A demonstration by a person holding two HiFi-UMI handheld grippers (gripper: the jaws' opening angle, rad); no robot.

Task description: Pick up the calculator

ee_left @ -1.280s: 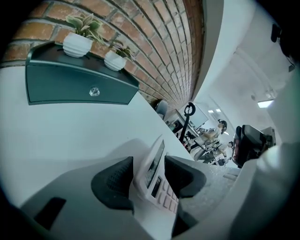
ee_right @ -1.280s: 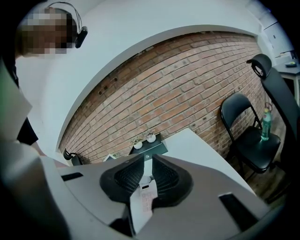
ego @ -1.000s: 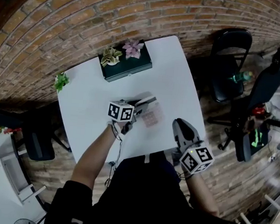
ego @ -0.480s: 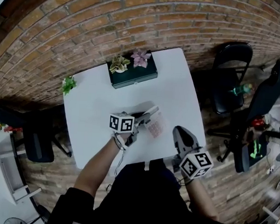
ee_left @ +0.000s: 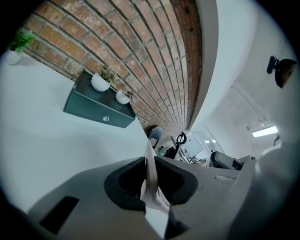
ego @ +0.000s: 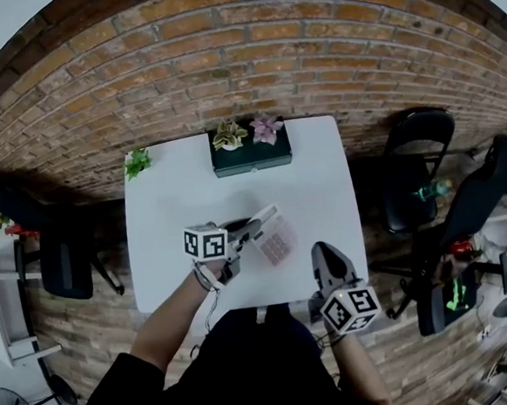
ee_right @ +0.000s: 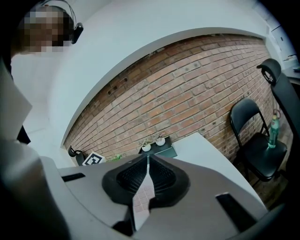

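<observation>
My left gripper (ego: 264, 218) clamped on calculator (ego: 278, 241) edge, held clear of table (ego: 169, 225) — long axis runs along jaws, toward brick wall (ego: 247, 57). Right gripper (ego: 321, 251) closed — empty.

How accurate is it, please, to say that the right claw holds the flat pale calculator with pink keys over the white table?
Not quite: the left claw, not the right, holds the flat pale calculator with pink keys over the white table. The head view shows it, and the left gripper view has the calculator edge-on between that claw's jaws.
</observation>
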